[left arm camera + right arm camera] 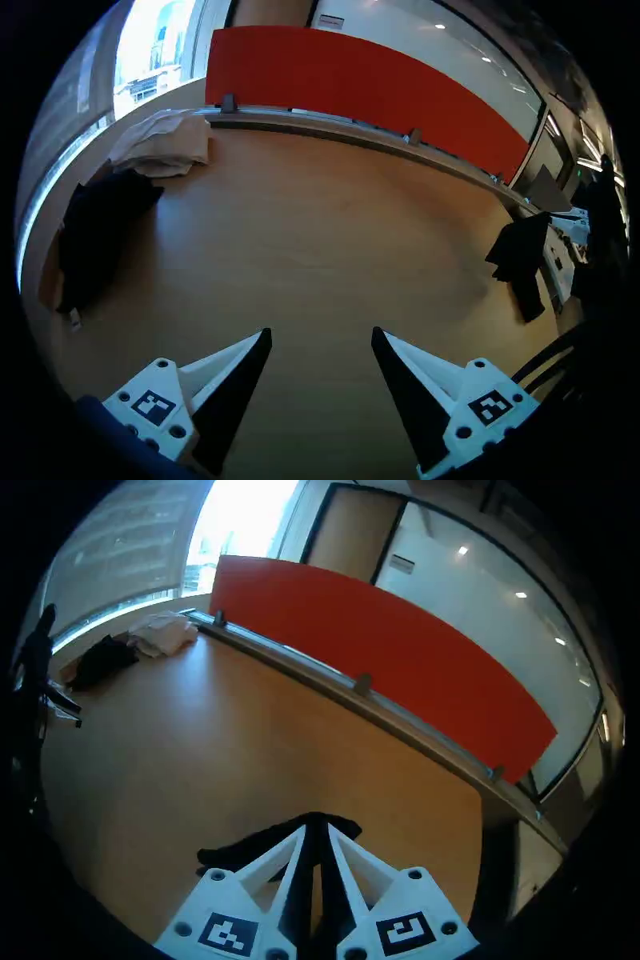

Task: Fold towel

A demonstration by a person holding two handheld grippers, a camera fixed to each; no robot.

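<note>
Left gripper (321,331): jaws spread wide, nothing between them. They hang over a bare stretch of the wooden tabletop (320,232), and wood grain shows in the gap.

Right gripper (318,824): jaws drawn together until the tips meet. The tips close on the upper edge of a black towel (240,852). The fabric shows on both sides of the tips, trailing lower left across the tabletop and bunching slightly to the right. A thin strip of wood shows between the fingers farther back, so contact is at the tips alone.

Position of the black towel: flat on the tabletop near its right end, directly ahead of the right gripper and short of the rail along the back edge. In the left gripper view a crumpled black cloth lies near the same end, well apart from the left gripper. Whether it is the same piece cannot be confirmed from that view.

Middle distance: open tabletop.

Far left corner — two heaps side by side:
- a dark garment heap (92,228), nearer the side edge;
- a pale towel pile (164,144), loosely folded, against the back rail.

Behind the tabletop: a red partition (360,88) runs along the back edge on metal clamps — glass walls and a bright window (152,48) stand beyond it.
</note>
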